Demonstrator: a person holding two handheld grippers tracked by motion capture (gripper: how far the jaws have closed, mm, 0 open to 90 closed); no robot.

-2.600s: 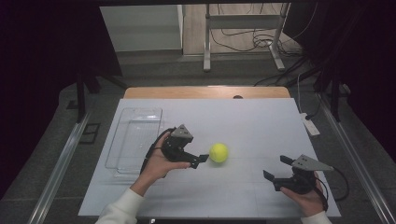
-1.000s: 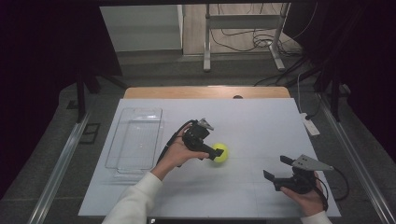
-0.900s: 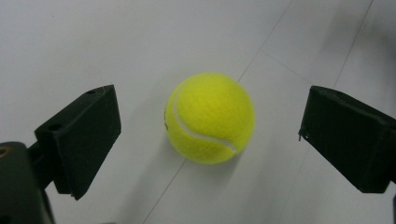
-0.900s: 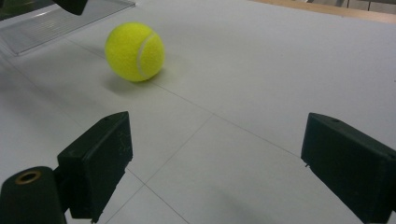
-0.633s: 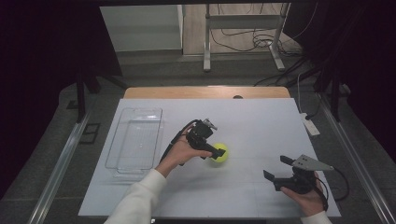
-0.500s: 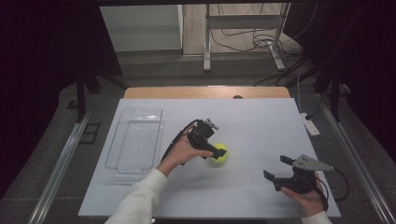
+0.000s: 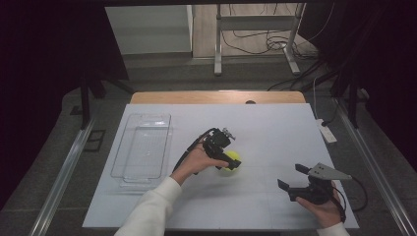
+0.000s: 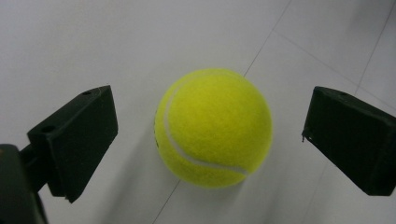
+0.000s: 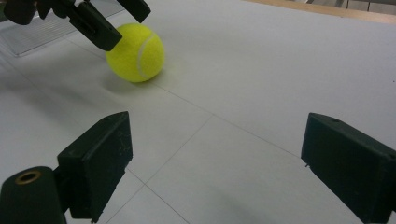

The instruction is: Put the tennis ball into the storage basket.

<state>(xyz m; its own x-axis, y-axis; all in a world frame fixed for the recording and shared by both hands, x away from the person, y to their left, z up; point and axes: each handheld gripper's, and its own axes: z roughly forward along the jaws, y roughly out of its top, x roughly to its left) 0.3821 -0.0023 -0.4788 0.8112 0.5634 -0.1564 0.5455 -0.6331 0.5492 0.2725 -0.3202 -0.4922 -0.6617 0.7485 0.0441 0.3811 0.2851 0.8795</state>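
Note:
A yellow tennis ball (image 7: pixel 235 162) lies on the white table (image 7: pixel 275 132) near its middle. My left gripper (image 7: pixel 230 158) reaches down over the ball from the left. In the left gripper view the ball (image 8: pixel 214 127) sits between the two black jaws, which have just been opening; there are gaps on both sides and neither pad touches it, so the left gripper (image 8: pixel 210 122) is open. My right gripper (image 7: pixel 292 178) rests open and empty near the front right. The right gripper view looks past that gripper (image 9: pixel 215 149) to the ball (image 9: pixel 135 52) and the left gripper (image 9: pixel 100 18).
A clear plastic tray (image 7: pixel 142 147) lies at the table's left side. A white power strip (image 7: pixel 327 132) sits by the right edge. Beyond the far wooden edge (image 7: pixel 216 97) stand a metal frame and cables on the floor.
My left gripper has moved right and down from beside the ball until its jaws straddle it. The ball and the right gripper have stayed in place.

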